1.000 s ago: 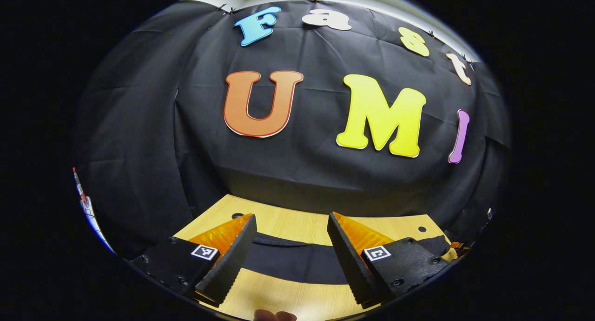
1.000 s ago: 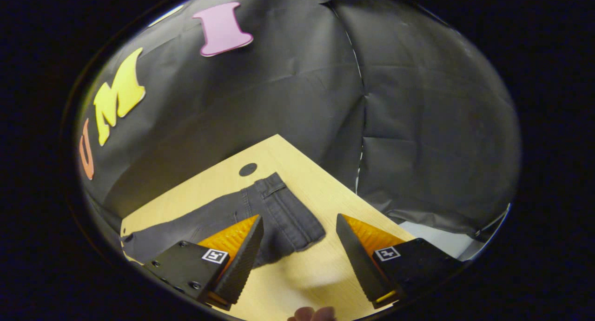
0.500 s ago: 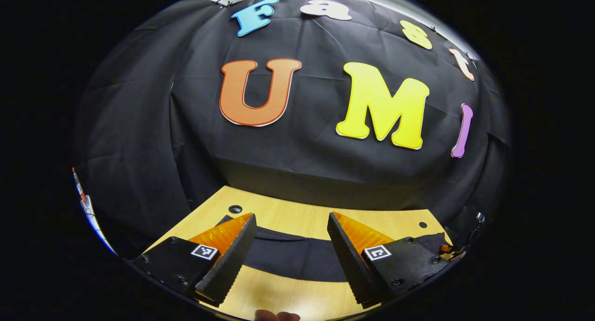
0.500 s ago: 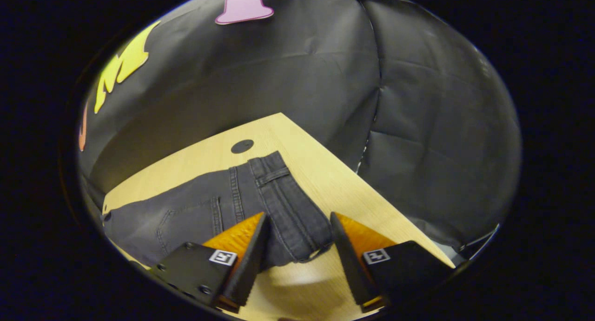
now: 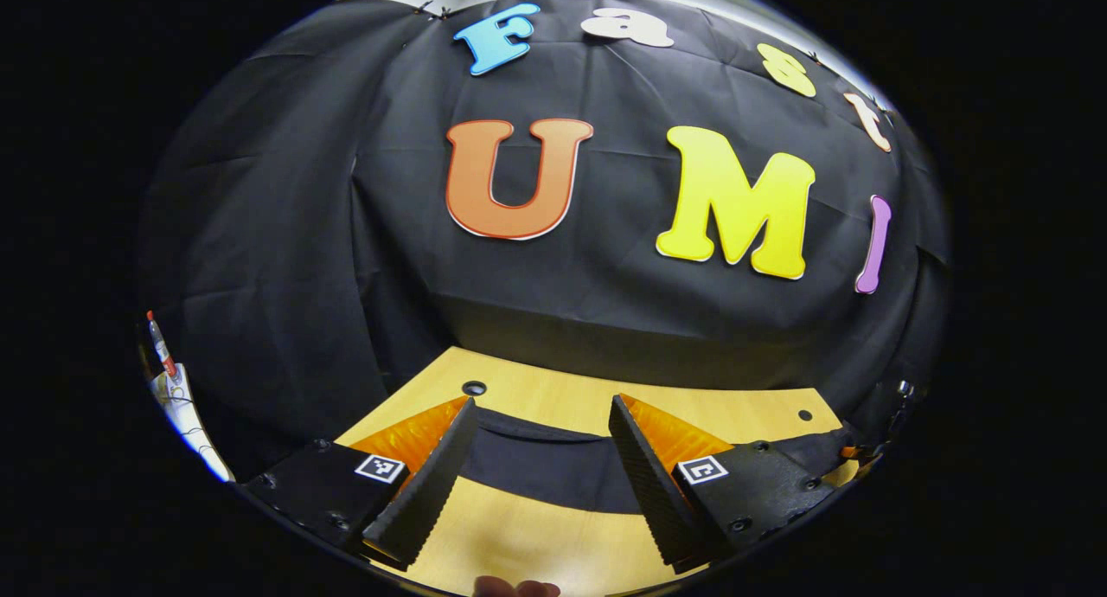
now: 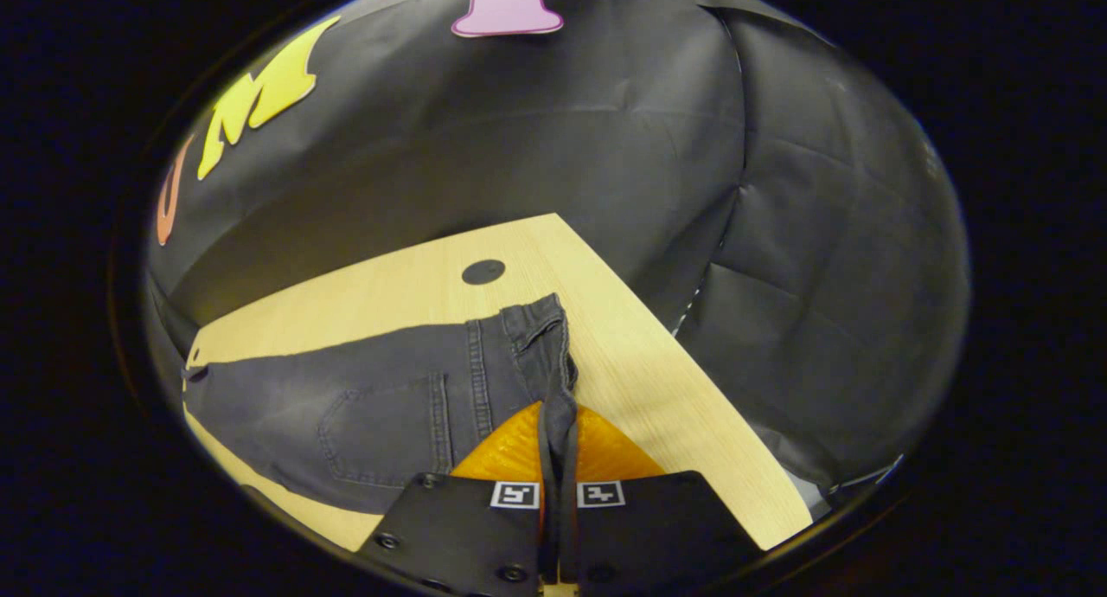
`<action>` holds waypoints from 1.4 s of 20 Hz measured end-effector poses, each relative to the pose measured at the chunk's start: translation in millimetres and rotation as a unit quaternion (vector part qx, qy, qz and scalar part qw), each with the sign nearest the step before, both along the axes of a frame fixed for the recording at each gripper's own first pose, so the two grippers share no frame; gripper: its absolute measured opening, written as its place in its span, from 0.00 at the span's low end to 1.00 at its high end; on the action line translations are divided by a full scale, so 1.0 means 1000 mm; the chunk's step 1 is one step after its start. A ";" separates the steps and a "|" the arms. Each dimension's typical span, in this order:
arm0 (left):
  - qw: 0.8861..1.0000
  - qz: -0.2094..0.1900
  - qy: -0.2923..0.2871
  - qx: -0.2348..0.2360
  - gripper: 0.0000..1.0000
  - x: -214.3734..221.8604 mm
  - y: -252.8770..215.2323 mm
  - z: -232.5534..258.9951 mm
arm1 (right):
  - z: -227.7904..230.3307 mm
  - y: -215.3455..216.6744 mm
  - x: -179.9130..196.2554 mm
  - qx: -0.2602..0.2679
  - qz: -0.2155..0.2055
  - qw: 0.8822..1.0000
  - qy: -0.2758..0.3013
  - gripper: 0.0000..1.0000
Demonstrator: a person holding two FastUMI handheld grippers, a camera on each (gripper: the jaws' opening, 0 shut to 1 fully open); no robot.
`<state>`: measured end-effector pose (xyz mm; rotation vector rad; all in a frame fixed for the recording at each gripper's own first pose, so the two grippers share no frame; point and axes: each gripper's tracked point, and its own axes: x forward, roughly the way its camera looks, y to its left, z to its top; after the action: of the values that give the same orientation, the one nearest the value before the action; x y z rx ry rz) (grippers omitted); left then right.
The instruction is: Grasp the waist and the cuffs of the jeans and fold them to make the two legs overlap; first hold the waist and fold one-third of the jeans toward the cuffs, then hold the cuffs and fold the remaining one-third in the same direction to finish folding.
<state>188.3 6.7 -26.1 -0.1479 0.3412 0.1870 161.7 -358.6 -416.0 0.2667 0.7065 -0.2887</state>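
Dark grey jeans (image 6: pixel 380 398) lie flat across the wooden table (image 6: pixel 623 329), back pocket up, legs running off to the left. My right gripper (image 6: pixel 556 424) is shut on the waistband (image 6: pixel 553 355), which bunches up between its fingers at the near corner. In the left gripper view the jeans (image 5: pixel 545 463) show as a dark band across the table (image 5: pixel 553 398). My left gripper (image 5: pixel 540 433) hovers open just above that band, with only cloth seen between its fingers and nothing pinched.
A round hole (image 6: pixel 483 272) sits in the table beyond the waistband, and another hole (image 5: pixel 473 388) near the cuff end. The table's right edge (image 6: pixel 692 381) runs close to the waist. A fingertip (image 5: pixel 515 588) shows at the bottom of the left gripper view.
My right gripper moved in over the waistband and went from open to shut on it, bunching the cloth. My left gripper stayed open and shifted only slightly.
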 end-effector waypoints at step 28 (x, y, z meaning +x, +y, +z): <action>0.982 0.183 0.028 -0.040 0.99 -0.175 0.174 -0.045 | 0.027 0.531 0.038 -0.057 0.348 0.936 0.015 0.01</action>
<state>13.3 180.7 -71.5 -0.2858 0.3756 0.5429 199.4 172.3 -389.0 -0.1086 0.7682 0.3448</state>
